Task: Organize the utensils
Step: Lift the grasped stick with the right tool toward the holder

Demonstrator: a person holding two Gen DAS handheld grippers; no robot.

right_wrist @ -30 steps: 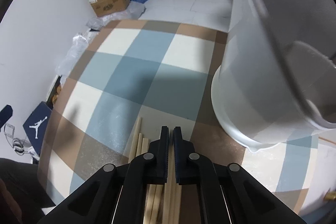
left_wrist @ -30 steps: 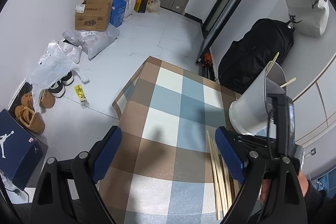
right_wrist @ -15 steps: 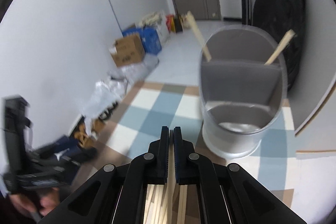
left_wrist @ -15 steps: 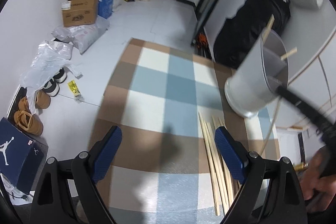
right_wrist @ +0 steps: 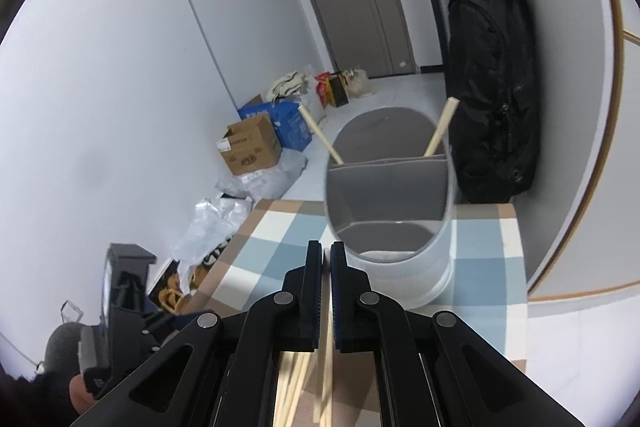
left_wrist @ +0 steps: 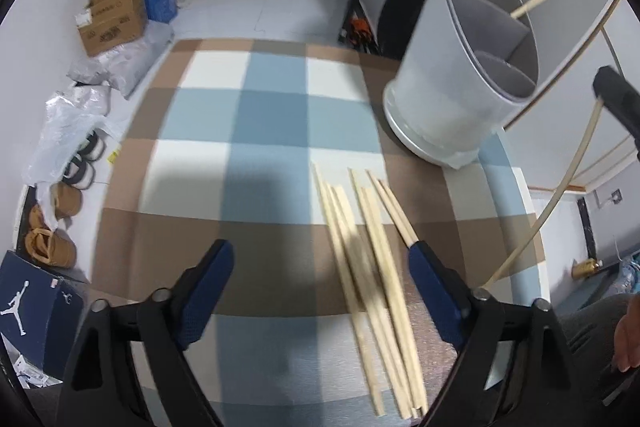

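Observation:
Several wooden chopsticks (left_wrist: 368, 259) lie side by side on the checked tablecloth (left_wrist: 272, 115). My left gripper (left_wrist: 318, 251) hovers over them with its jaws closing. The sticks show between its blue pads, close to the right pad (left_wrist: 424, 267), and neither pad presses on them. A grey divided holder (left_wrist: 460, 95) stands at the back right with two chopsticks leaning in its rear compartment (right_wrist: 438, 131). My right gripper (right_wrist: 326, 247) is raised in front of the holder (right_wrist: 388, 227), shut on one chopstick (right_wrist: 327, 339) that hangs down from it (left_wrist: 576, 163).
A black backpack (right_wrist: 492, 99) hangs on the wall behind the holder. Left of the table the floor holds a cardboard box (left_wrist: 112, 19), plastic bags (left_wrist: 76, 115), shoes (left_wrist: 52, 227) and a blue shoebox (left_wrist: 32, 307). The table's right edge runs near the wall.
The right gripper lifted one chopstick off the pile and now faces the holder's open top. The left gripper swung down over the remaining chopsticks and its jaws narrowed a little.

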